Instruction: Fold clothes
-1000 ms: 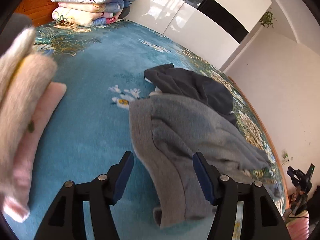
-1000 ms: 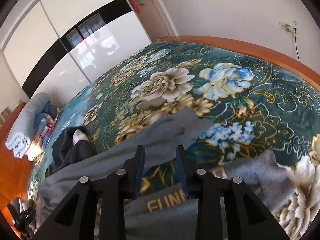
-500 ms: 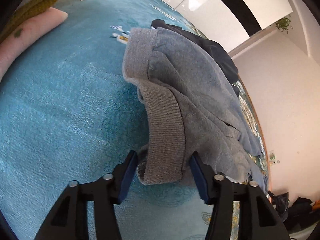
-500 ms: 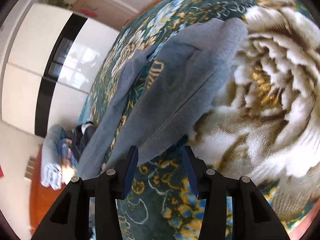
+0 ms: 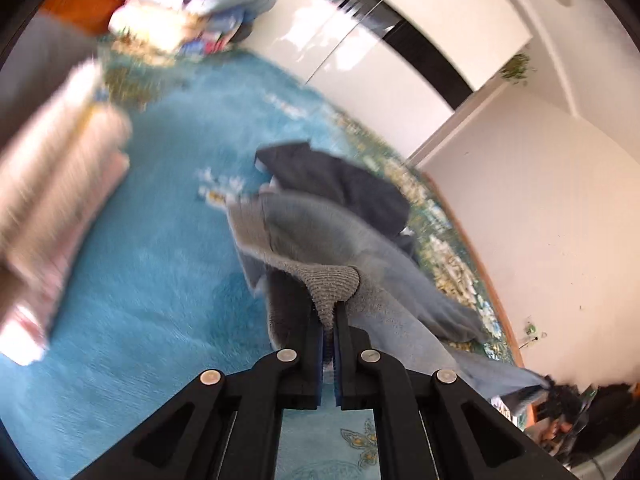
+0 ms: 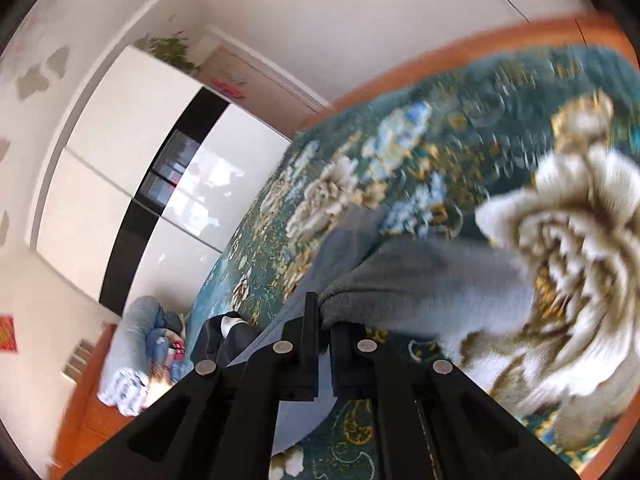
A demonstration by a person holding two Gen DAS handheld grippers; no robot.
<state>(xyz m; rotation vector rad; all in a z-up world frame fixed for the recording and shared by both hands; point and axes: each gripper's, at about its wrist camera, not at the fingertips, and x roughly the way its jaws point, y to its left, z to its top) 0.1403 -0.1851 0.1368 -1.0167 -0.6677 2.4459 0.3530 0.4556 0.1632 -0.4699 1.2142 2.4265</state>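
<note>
Big bed with a teal flowery blanket [image 5: 152, 280]. The grey sweater [image 5: 320, 240] lies across it, both grippers pinching it: left gripper [image 5: 328, 322] on the ribbed hem, right gripper [image 6: 324, 316] on another edge. Dark garment [image 5: 340, 180] just behind.

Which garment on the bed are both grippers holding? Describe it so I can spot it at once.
Start at the bed with its blue plush cover. Mid-bed two garments lie heaped; the nearer one is the grey sweatshirt, pinched at its ribbed hem by the left gripper and at another edge by the right gripper. The dark garment behind it is near-black and untouched.
</note>
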